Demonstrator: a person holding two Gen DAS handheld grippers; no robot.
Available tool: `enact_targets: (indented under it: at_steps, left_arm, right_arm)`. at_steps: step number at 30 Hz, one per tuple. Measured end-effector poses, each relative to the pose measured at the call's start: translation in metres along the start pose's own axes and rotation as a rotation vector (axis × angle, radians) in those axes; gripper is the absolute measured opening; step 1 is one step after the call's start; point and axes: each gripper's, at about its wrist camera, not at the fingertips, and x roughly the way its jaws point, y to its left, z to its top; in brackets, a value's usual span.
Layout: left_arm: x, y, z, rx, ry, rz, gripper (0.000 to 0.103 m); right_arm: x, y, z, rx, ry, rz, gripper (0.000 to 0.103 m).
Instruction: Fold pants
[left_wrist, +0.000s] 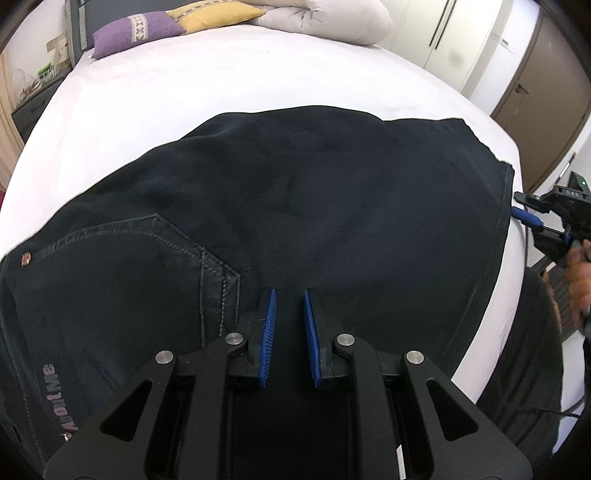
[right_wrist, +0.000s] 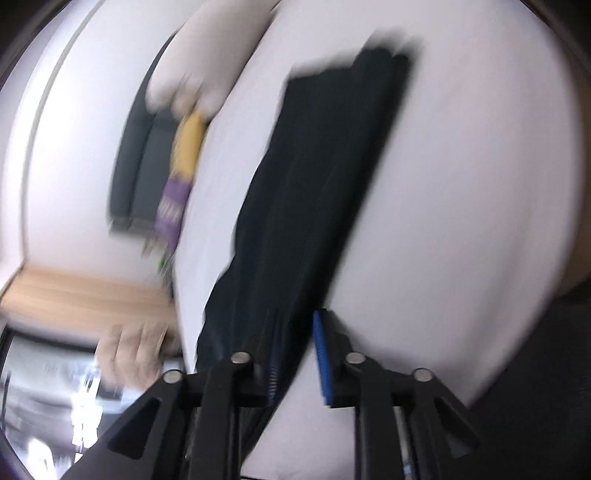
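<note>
Two hands at work: each carries a gripper over dark pants spread on a white bed.
Pants, place: they lie flat along the near edge of the bed, waist and back pocket toward its left side, hems toward its right edge; they look already doubled leg over leg, though that is my reading.
Left gripper: its blue fingers stand a narrow gap apart, tips low over the cloth near the pocket seam; dark fabric fills the gap, but whether any of it is pinched I cannot tell.
Right gripper: at the hem end by the bed's right edge, fingers parted, nothing pressed between the pads; the view is smeared by motion.
Risk, hem end: with the right fingers off the cloth, the hem corner could sag over the bed's right edge and undo the alignment.
Risk, waist end: if the left fingers catch only the top layer, lifting would peel the legs apart and skew the fold.
Risk, regrasp: a hurried, blurred approach may snag the sheet along with the hem.
Far end: pillows and a rolled duvet lie well apart, no obstacle.
</note>
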Motion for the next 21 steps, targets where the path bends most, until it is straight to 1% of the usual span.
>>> enact_targets:
  at_steps: [1, 2, 3, 4, 5, 7, 8, 9, 11, 12, 13, 14, 15, 17, 18, 19, 20, 21]
  left_arm:
    - [0.0, 0.001, -0.001, -0.004, -0.001, -0.004, 0.015]
    - [0.0, 0.001, 0.0, -0.003, -0.001, -0.004, 0.015]
    - [0.001, 0.0, 0.0, 0.002, -0.001, -0.003, 0.015]
    - [0.001, 0.0, 0.0, 0.004, -0.001, 0.0, 0.015]
    - [0.001, 0.001, -0.001, 0.004, -0.001, 0.0, 0.015]
    - [0.001, 0.001, -0.001, 0.004, 0.0, 0.001, 0.015]
    - [0.001, 0.001, -0.002, 0.005, 0.0, 0.002, 0.015]
    - [0.001, 0.001, -0.002, 0.006, 0.0, 0.002, 0.015]
    - [0.0, 0.003, -0.004, 0.008, 0.002, 0.002, 0.015]
    - [0.0, 0.003, -0.004, 0.008, 0.002, 0.002, 0.015]
    - [-0.001, 0.004, -0.005, 0.006, 0.001, -0.001, 0.015]
    - [-0.001, 0.004, -0.005, 0.005, 0.0, -0.002, 0.015]
    - [-0.002, 0.004, -0.005, 0.004, -0.001, 0.0, 0.015]
    - [-0.006, 0.0, -0.001, 0.005, 0.01, 0.031, 0.015]
    - [-0.01, -0.005, 0.003, 0.011, 0.018, 0.053, 0.015]
    - [-0.015, -0.011, 0.009, 0.012, 0.015, 0.054, 0.015]
    - [-0.02, -0.017, 0.017, 0.013, -0.001, 0.032, 0.015]
    - [-0.024, -0.024, 0.028, 0.016, -0.02, 0.005, 0.015]
  right_arm:
    - [-0.008, 0.001, 0.007, -0.009, -0.036, -0.002, 0.024]
    - [-0.014, 0.004, 0.016, -0.028, -0.065, 0.017, 0.024]
    - [-0.014, 0.008, 0.023, -0.036, -0.07, 0.042, 0.026]
    - [-0.01, 0.011, 0.029, -0.031, -0.057, 0.072, 0.032]
    - [-0.002, 0.015, 0.034, -0.029, -0.034, 0.105, 0.035]
    - [0.028, 0.023, 0.045, -0.046, 0.031, 0.177, 0.046]
    - [0.042, 0.024, 0.048, -0.045, 0.064, 0.202, 0.049]
    - [0.059, 0.022, 0.051, -0.033, 0.103, 0.225, 0.05]
    - [0.084, 0.01, 0.059, 0.007, 0.123, 0.2, 0.027]
    - [0.09, 0.004, 0.066, 0.0, 0.123, 0.191, 0.0]
    - [0.088, -0.001, 0.07, -0.003, 0.105, 0.155, 0.0]
    - [0.082, -0.012, 0.078, 0.018, 0.057, 0.148, 0.0]
    - [0.07, -0.023, 0.087, 0.052, -0.011, 0.142, 0.0]
    - [0.045, -0.033, 0.099, 0.093, -0.126, 0.063, 0.0]
    - [0.036, -0.033, 0.102, 0.098, -0.152, 0.033, 0.003]
    - [0.028, -0.027, 0.102, 0.082, -0.161, 0.019, 0.005]
    - [0.026, -0.015, 0.097, 0.046, -0.144, 0.033, 0.005]
    - [0.032, 0.002, 0.087, 0.005, -0.094, 0.086, 0.005]
